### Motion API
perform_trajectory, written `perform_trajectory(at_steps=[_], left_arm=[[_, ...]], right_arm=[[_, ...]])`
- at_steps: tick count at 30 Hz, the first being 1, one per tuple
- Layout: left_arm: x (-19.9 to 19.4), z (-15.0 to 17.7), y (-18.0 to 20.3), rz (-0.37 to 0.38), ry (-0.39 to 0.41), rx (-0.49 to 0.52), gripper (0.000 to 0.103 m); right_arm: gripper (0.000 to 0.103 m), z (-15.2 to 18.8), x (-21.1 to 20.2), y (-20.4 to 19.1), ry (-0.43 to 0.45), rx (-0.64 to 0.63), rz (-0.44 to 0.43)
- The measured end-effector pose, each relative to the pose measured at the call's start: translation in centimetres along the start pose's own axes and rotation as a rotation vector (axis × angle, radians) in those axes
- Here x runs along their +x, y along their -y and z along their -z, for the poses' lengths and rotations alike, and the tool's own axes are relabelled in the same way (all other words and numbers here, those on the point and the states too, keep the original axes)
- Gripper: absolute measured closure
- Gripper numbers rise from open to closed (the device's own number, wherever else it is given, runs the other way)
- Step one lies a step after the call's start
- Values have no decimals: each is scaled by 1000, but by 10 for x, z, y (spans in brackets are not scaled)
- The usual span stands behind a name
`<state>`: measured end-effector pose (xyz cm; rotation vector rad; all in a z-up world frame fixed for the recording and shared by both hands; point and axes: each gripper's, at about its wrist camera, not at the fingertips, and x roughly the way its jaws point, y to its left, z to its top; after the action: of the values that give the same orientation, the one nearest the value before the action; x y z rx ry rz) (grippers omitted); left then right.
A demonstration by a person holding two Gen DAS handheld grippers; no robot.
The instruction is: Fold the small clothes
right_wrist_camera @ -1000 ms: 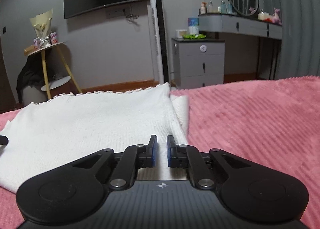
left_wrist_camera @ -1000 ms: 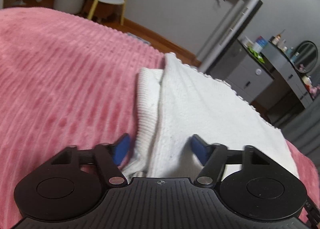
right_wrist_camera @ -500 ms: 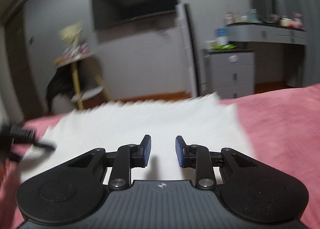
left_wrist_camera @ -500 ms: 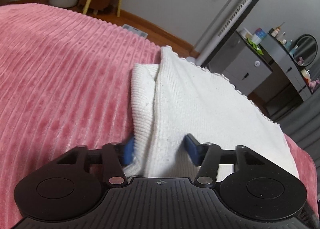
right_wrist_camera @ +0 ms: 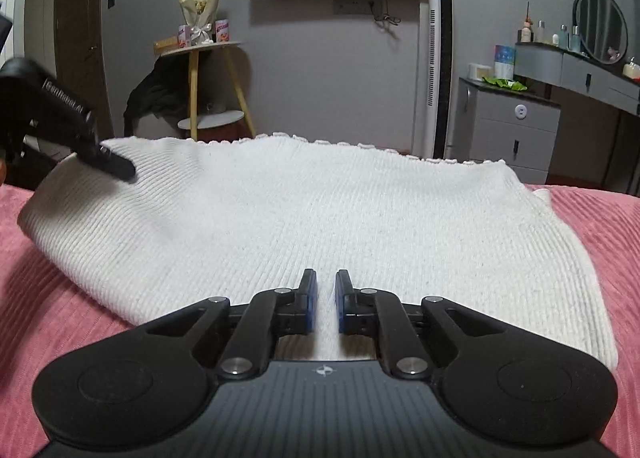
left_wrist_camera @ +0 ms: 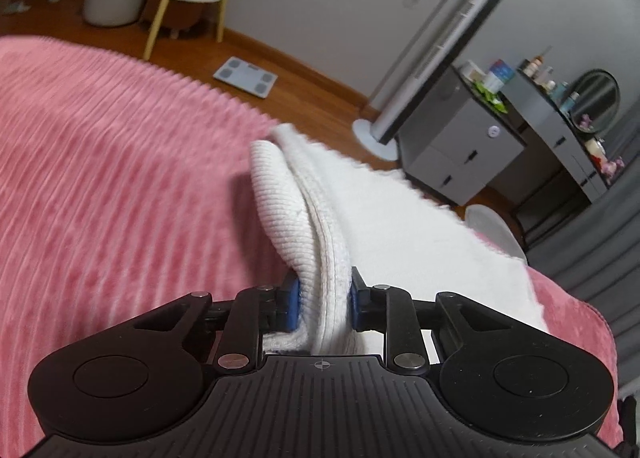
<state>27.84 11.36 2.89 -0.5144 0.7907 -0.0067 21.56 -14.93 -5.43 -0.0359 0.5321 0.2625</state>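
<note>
A white knit garment (right_wrist_camera: 304, 209) lies on the pink ribbed bedspread (right_wrist_camera: 52, 306). In the left wrist view my left gripper (left_wrist_camera: 323, 302) is shut on the garment's (left_wrist_camera: 316, 242) left edge, a thick bunch of layers lifted off the bedspread (left_wrist_camera: 104, 185). The left gripper also shows in the right wrist view (right_wrist_camera: 80, 129) at the garment's far left corner. My right gripper (right_wrist_camera: 326, 298) sits over the garment's near middle, its blue pads a narrow gap apart with nothing visibly pinched between them.
Beyond the bed are a wooden side table with a bouquet (right_wrist_camera: 200, 45), a tall tower fan (right_wrist_camera: 440, 69), a grey drawer cabinet (right_wrist_camera: 508, 129) and a dressing table with a round mirror (right_wrist_camera: 600, 33). A scale (left_wrist_camera: 245, 77) lies on the wooden floor.
My left gripper has closed on the garment's left edge and lifted it. My right gripper has moved left from the garment's right edge to its middle, opening briefly and narrowing again.
</note>
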Motion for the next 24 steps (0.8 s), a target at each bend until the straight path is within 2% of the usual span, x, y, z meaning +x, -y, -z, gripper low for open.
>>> perform_trajectory(at_steps=[3, 6, 10, 12, 14, 17, 20, 21, 24], left_arm=[[-4, -2, 36, 15, 12, 67, 77], [-1, 4, 82, 53, 8, 166, 77], [22, 31, 135, 87, -30, 284, 76], [39, 49, 149, 85, -63, 325, 70], [55, 67, 153, 77, -103, 351, 62], [41, 83, 149, 86, -67, 395, 57], [1, 88, 122, 140, -32, 272, 42], [-11, 92, 113, 135, -6, 248, 41], [-30, 110, 91, 10, 63, 290, 40]], right_arm=[[94, -3, -8, 14, 29, 99, -26], [93, -9, -15, 33, 67, 170, 35], [93, -9, -20, 67, 82, 303, 75], [93, -5, -19, 81, 71, 359, 77], [93, -1, -15, 91, 54, 410, 56], [93, 5, -10, 97, 40, 431, 27], [93, 4, -5, 100, 37, 430, 15], [93, 3, -5, 101, 37, 438, 12], [93, 2, -5, 107, 33, 489, -5]])
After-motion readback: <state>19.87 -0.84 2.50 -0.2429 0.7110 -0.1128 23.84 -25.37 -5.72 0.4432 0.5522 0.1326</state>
